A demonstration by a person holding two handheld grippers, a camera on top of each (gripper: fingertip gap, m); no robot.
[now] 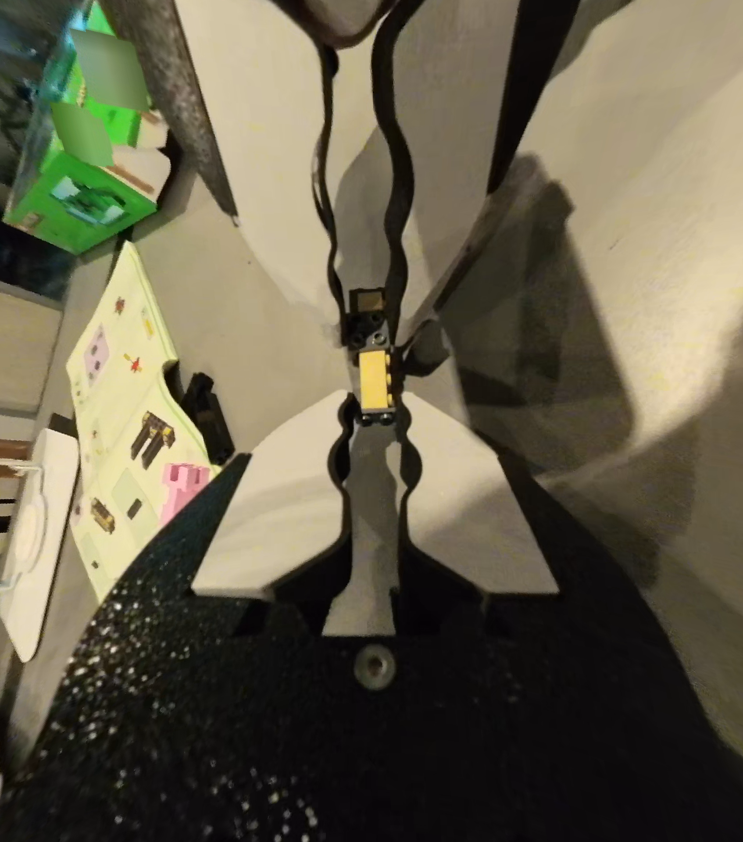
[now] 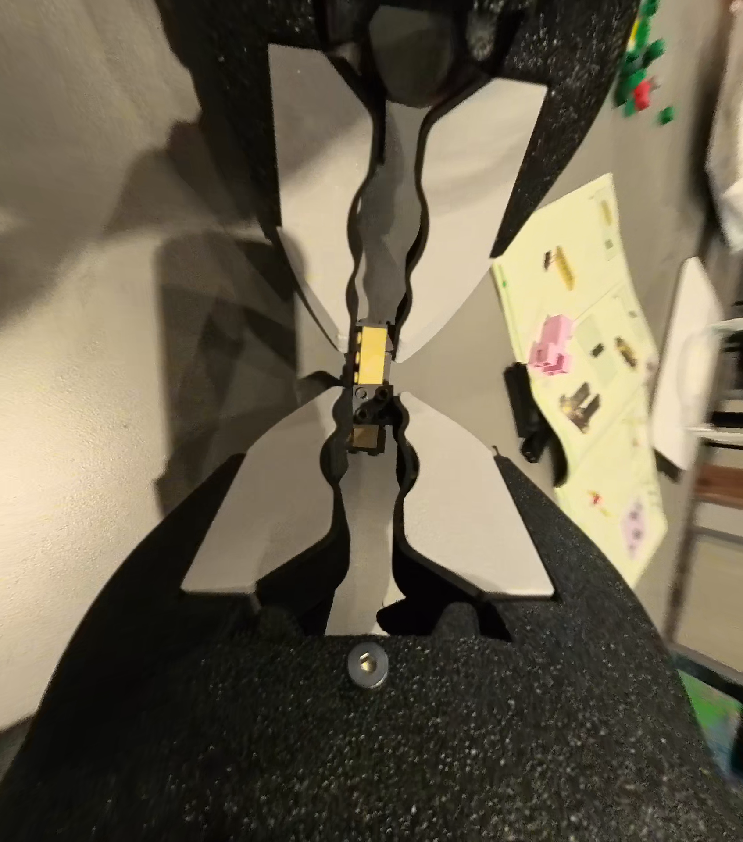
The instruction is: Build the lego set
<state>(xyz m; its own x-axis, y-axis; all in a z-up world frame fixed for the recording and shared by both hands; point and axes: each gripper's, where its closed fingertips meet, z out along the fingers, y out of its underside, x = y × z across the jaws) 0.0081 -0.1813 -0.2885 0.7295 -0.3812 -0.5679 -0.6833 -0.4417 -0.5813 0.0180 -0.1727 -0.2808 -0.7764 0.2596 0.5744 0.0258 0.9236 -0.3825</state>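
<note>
The small black-and-yellow build point(image 1: 374, 364) is held in mid-air above the grey table point(image 1: 233, 291), between the two grippers, which face each other tip to tip. The left gripper point(image 1: 376, 405) is closed narrowly on the yellow brick point(image 1: 375, 380) end; the right gripper point(image 2: 367, 430) is closed narrowly on the black piece point(image 2: 372, 405) end. A slip is judged possible: each grip covers only a small part, so uneven pressing or a slight twist could pop the joint apart or drop a piece onto the table. Whether the two ends are fully seated cannot be told, since the joint is partly covered by the fingertips. A dark piece point(image 2: 522, 410) beside the booklet point(image 2: 588, 364) is too blurred to identify. The pink build point(image 2: 549, 348) rests on the booklet; the green box point(image 1: 82, 182) is cut off and blurred.
</note>
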